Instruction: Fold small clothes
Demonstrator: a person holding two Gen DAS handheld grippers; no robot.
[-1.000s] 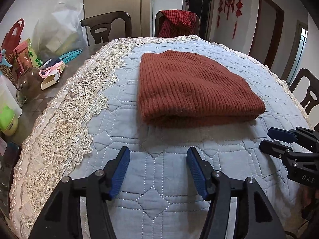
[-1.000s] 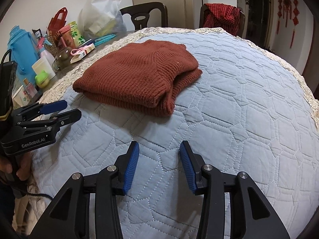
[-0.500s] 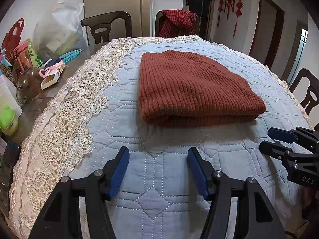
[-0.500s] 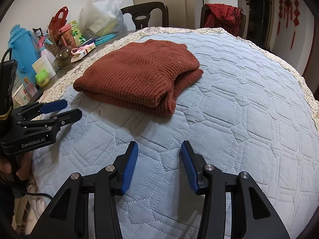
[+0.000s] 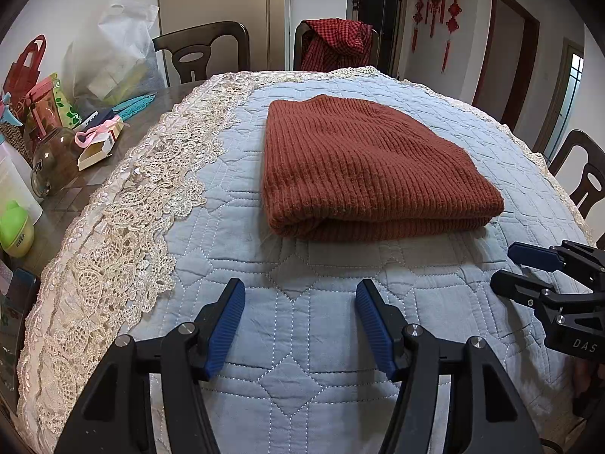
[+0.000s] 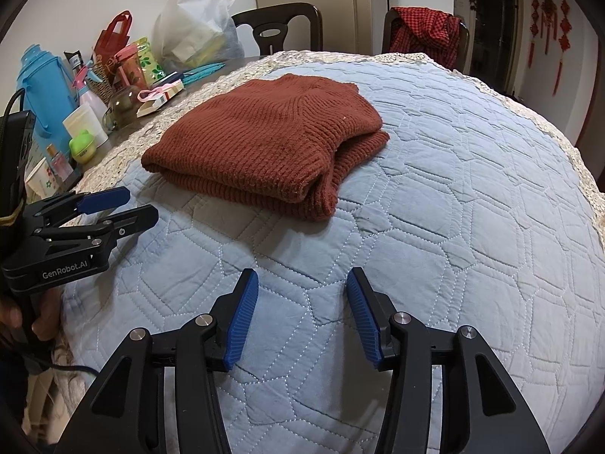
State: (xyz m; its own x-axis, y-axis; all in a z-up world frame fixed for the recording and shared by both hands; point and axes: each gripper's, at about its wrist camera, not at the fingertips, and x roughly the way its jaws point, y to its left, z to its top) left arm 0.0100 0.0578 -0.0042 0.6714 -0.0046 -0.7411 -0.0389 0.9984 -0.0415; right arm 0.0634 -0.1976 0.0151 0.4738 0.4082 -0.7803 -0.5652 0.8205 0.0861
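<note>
The folded rust sweater (image 5: pixel 363 174) lies mid-surface on the quilt (image 6: pixel 472 227), straight ahead of the left tool (image 5: pixel 300 325), ahead-left of the right tool (image 6: pixel 302 314); both gape wide, empty, well short

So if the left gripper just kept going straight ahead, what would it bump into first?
Probably the folded rust-red knitted sweater. The open left gripper points over bare blue quilted cover toward its near folded edge, though its height above the quilt is unclear.

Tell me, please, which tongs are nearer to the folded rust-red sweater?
Hard to call; the left, slightly. The left tongs hang open just short of the sweater at its folded front edge; the right tongs hang open off its near right corner. Neither touches it.
</note>
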